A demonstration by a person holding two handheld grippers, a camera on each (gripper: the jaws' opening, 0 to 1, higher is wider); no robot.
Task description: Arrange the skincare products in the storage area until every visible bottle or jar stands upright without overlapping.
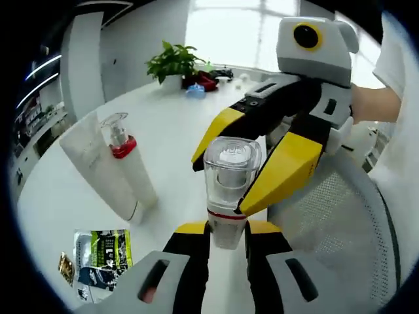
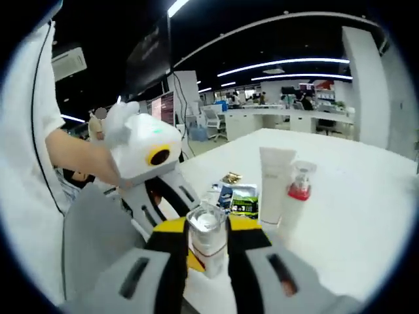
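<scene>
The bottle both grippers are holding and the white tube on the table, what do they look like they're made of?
The held bottle has a see-through cap, likely clear hard plastic or acrylic, since the inner pump shows through it; its lower body looks frosted white. The white tube looks like soft matte plastic, with a flat crimped end and no glare. Both are judged by look alone.

Bright window [image 1: 229, 26], open office, ceiling striplights [image 2: 288, 64]
</scene>
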